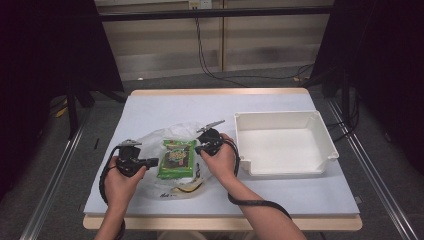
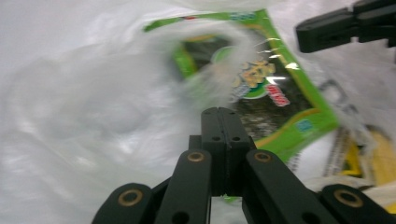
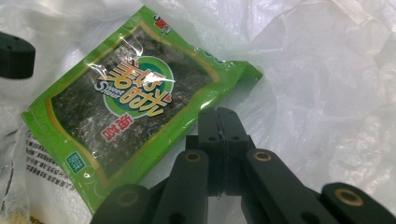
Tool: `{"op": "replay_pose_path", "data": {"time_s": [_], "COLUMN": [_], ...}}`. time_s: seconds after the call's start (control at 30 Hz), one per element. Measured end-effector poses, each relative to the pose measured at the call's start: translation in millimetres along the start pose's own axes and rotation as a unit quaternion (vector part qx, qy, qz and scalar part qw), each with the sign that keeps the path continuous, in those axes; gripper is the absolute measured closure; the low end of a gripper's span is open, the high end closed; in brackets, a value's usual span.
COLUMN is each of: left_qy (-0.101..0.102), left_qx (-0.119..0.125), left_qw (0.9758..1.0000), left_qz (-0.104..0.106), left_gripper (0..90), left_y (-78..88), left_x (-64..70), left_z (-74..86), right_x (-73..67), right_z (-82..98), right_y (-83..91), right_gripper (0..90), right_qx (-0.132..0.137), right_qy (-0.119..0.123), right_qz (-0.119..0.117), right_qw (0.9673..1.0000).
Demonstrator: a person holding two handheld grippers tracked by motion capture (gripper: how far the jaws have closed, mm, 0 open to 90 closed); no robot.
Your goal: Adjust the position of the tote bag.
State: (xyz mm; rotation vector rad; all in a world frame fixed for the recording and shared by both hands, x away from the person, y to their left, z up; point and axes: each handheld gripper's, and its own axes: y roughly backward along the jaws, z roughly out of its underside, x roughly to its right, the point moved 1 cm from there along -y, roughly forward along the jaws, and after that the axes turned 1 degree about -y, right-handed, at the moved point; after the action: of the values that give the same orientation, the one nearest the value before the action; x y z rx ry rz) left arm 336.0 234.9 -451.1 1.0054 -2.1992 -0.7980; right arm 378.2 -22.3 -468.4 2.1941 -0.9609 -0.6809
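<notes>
- We see a green seaweed snack packet [image 1: 176, 158] lying flat on a clear plastic bag [image 1: 159, 136] near the front of the white table [image 1: 165, 107], between our two grippers.
- The packet is glossy: a bright green border, a thin yellow line inside it, a dark window of seaweed, and a round green-and-white emblem with orange lettering at its middle; in the right gripper view [image 3: 126, 109] light glints off its film.
- Our left gripper [image 1: 151, 162] sits just left of the packet; in its own view its jaws are clenched together, and whether they pinch the thin bag film we cannot tell.
- Our right gripper [image 1: 198, 148] is at the packet's right edge; its jaws are likewise pressed shut, just beside a corner of the packet, over the crumpled bag.
- A white plastic bin [image 1: 285, 142] stands on the table to the right, apart from the packet.
</notes>
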Motion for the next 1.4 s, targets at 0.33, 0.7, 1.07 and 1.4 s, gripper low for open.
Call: {"op": "replay_pose_path", "data": {"time_s": [0.33,0.7,1.07,1.4], "left_qy": [-0.016,0.002,0.033,0.032], "left_qx": [0.022,0.040,-0.006,-0.007], "left_qw": [0.9996,0.9984,0.9994,0.9994], "left_qz": [0.001,-0.041,-0.006,0.010], "left_gripper": [81.2,58.4,63.6,87.4], "left_y": [-31.8,-38.2,-57.2,-38.5], "left_x": [5.7,-13.6,-25.4,-20.0], "left_z": [-23.2,-36.9,-32.6,-32.7], "right_x": [-4.9,-5.0,-5.4,-4.6], "right_z": [-0.1,0.0,0.5,-5.1], "right_y": [-2.9,-8.4,-9.7,-2.0], "right_gripper": [90.0,90.0,90.0,90.0], "right_qx": [-0.002,-0.009,-0.009,-0.005], "right_qy": [0.008,0.010,0.015,0.019], "right_qz": [-0.005,-0.009,-0.011,-0.011], "right_qw": [0.9999,0.9999,0.9998,0.9997]}}
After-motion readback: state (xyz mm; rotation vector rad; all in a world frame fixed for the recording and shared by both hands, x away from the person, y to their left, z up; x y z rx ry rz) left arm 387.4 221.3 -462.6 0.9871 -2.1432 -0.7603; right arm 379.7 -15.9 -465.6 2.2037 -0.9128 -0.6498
